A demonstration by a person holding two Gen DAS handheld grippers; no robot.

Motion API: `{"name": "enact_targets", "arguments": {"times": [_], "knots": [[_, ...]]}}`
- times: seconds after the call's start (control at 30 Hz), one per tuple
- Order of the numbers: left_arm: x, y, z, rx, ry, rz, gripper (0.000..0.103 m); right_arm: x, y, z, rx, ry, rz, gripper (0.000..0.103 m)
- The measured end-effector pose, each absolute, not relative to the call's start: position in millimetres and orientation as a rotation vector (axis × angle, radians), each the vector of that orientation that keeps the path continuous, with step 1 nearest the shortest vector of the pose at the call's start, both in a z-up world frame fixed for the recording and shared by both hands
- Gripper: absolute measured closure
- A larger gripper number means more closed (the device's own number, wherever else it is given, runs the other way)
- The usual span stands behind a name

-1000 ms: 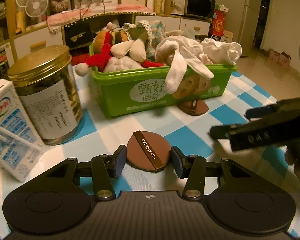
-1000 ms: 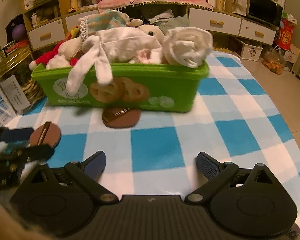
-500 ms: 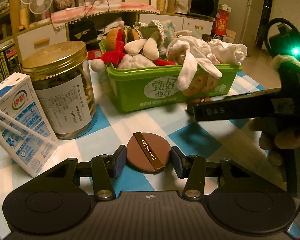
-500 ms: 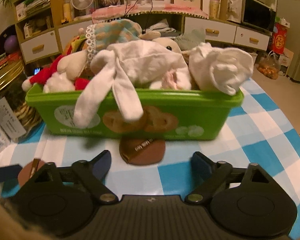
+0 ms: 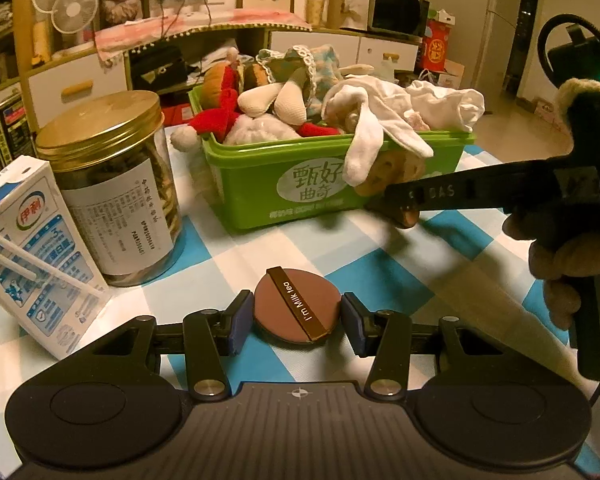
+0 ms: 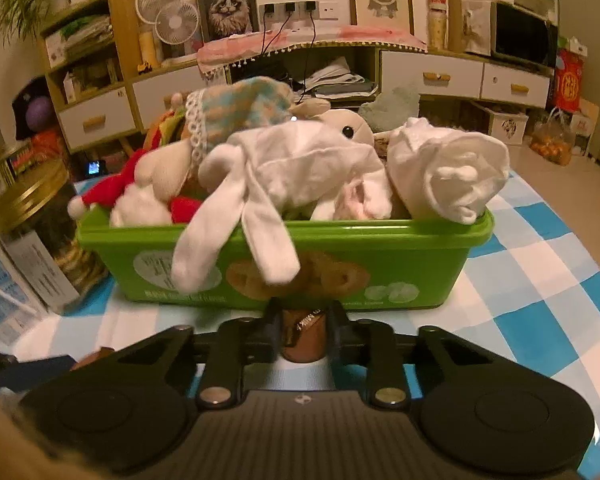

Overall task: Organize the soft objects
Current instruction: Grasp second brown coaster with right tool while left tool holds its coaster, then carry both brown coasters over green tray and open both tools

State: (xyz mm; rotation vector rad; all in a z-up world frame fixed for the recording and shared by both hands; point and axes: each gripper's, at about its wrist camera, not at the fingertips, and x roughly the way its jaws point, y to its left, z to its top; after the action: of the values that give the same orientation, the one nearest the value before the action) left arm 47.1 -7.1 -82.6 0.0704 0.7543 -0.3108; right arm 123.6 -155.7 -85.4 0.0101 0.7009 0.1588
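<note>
Two brown round pads were in play on the checked worktop. The left tool [image 5: 297, 318] had its fingers set either side of the first brown pad [image 5: 297, 309], lying flat, the blue tips right at its edges; whether they squeezed it could not be told. The right tool [image 6: 302, 330] was clamped on the second brown pad [image 6: 303, 336], pinched narrow, right against the front wall of the green bin [image 6: 400, 256]. That bin was heaped with soft toys and white socks [image 6: 300, 168]. Beside it stood a gold-lidded jar [image 5: 116, 200] and a milk carton [image 5: 36, 248].
</note>
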Motion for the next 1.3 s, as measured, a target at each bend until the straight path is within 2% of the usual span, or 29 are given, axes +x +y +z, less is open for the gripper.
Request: {"name": "enact_targets", "arguments": {"times": [0.03,0.07,0.33,0.4,0.47,0.77,0.83,0.87,0.97,1.07,1.3], "knots": [[47,-8,-83,0.072,0.755,-0.311,0.055,123,-157,-86,0.01,0.7,0.162,0.092],[47,-8,-83,0.073,0.755,-0.312,0.055,123,-159,-86,0.008,0.699,0.161,0.098],[48,-10,-83,0.069,0.757,-0.311,0.055,123,-182,-86,0.066,0.745,0.174,0.098],[49,-10,-83,0.065,0.759,-0.311,0.055,120,-179,-83,0.057,0.741,0.191,0.094],[50,-10,-83,0.063,0.76,-0.31,0.055,115,-172,-80,-0.001,0.71,0.215,0.079],[50,-6,-83,0.054,0.769,-0.309,0.054,107,-127,-97,-0.224,0.703,0.288,0.078],[50,-6,-84,0.053,0.77,-0.309,0.054,108,-122,-99,-0.263,0.698,0.283,0.079],[50,-6,-84,0.054,0.771,-0.309,0.055,108,-120,-99,-0.281,0.693,0.278,0.088],[50,-6,-84,0.054,0.77,-0.308,0.054,110,-121,-101,-0.315,0.687,0.255,0.096],[50,-7,-84,0.054,0.768,-0.308,0.055,107,-120,-100,-0.328,0.676,0.258,0.097],[52,-7,-81,0.047,0.759,-0.311,0.056,115,-140,-80,-0.167,0.71,0.262,0.097]]}}
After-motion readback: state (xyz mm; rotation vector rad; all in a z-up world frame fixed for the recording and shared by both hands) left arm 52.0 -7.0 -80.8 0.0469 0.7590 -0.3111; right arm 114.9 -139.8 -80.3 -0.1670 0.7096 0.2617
